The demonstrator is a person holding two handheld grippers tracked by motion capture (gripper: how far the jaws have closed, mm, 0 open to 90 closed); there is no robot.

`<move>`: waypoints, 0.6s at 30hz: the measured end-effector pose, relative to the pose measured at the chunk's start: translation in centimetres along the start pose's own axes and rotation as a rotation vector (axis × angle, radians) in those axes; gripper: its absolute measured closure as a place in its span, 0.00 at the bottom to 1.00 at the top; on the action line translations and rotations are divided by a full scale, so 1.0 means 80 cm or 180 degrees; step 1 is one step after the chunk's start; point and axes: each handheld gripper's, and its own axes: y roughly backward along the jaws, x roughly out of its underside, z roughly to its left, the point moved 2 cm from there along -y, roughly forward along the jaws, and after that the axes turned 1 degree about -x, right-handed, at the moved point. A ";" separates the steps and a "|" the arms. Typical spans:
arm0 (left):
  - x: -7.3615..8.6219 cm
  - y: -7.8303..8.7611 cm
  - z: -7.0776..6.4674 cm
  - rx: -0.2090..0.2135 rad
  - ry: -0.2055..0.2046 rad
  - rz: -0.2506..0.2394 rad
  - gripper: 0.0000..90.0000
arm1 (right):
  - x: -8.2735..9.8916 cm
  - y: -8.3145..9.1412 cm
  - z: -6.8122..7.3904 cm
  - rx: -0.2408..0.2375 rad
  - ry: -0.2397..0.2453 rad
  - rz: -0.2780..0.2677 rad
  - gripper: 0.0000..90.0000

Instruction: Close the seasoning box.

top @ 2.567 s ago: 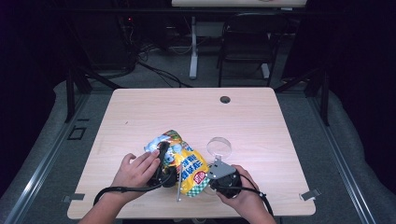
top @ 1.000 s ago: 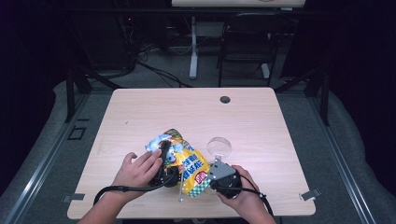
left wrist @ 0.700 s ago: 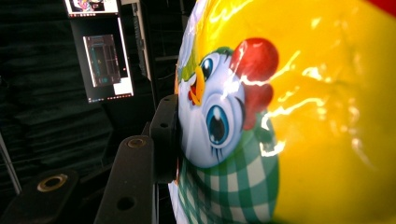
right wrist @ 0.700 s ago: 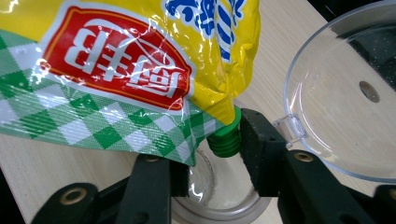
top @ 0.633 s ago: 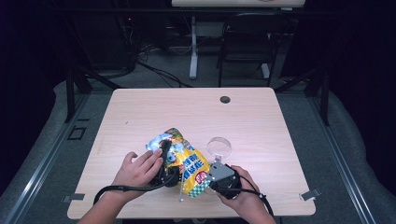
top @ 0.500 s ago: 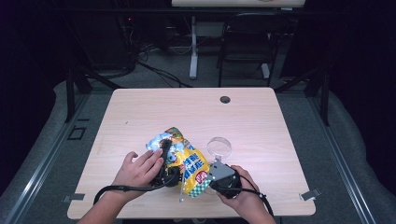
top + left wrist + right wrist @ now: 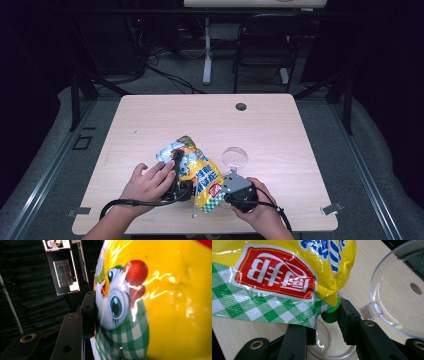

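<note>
Yellow pouch unmoved since a second ago, on desk just left of clear bowl. Right gripper jaws just narrowed, now pinching green cap. Left gripper jaws clamped on pouch as before.

A light wooden table with a round dark grommet at 12 o'clock stood on grey floor in a dark room, with 1 black chair and a white desk leg beyond, cables trailing at 11 o'clock.
</note>
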 end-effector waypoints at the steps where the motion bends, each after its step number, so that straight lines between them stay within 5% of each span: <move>1: 0.000 0.000 0.000 0.0017 -0.0005 0.0004 0.66 | 0.000 0.000 0.000 0.0007 0.0014 0.0013 0.78; 18: -0.004 0.001 0.005 0.0002 -0.0137 0.0038 0.67 | 0.002 -0.002 -0.001 -0.0012 -0.0010 -0.0007 0.78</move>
